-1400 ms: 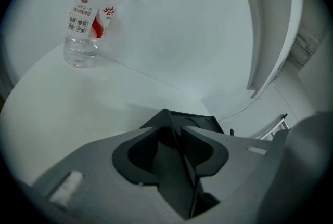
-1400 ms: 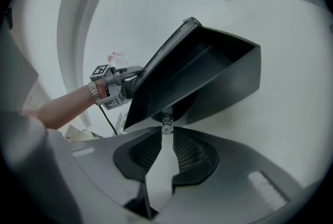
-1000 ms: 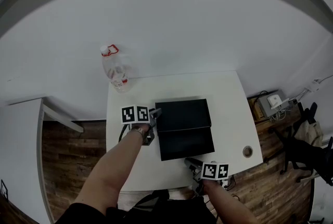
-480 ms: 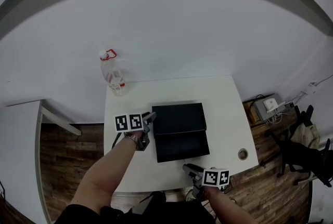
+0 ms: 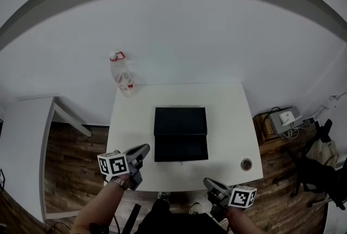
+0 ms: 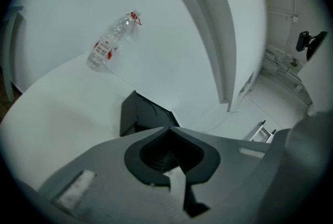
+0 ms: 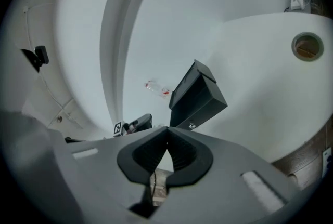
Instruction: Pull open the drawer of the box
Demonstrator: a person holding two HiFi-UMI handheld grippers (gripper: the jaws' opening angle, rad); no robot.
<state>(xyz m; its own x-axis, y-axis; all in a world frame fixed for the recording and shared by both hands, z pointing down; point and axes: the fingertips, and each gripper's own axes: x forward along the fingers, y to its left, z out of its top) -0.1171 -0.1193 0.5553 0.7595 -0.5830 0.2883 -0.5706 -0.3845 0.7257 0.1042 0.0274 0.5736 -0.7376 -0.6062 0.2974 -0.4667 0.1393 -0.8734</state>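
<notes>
A black box [image 5: 180, 132] sits in the middle of the white table [image 5: 227, 119], its front face with a small metal knob [image 7: 192, 126] turned toward me. In the left gripper view the box [image 6: 140, 114] lies just beyond the jaw tips, apart from them. My left gripper [image 5: 143, 147] hangs at the table's front left edge, shut and with nothing in it [image 6: 169, 129]. My right gripper [image 5: 207, 182] is below the front edge, right of the box, also shut and with nothing in it [image 7: 167, 128]. Neither touches the box.
A clear plastic bottle with a red cap [image 5: 122, 74] stands at the table's back left corner. A round cable hole [image 5: 246, 163] is at the front right corner. Wooden floor, a white shelf at left and a black chair [image 5: 320, 162] at right surround the table.
Both grippers have drawn back from the box toward me, past the table's front edge, and their jaws have closed. The box has not moved on the table.
</notes>
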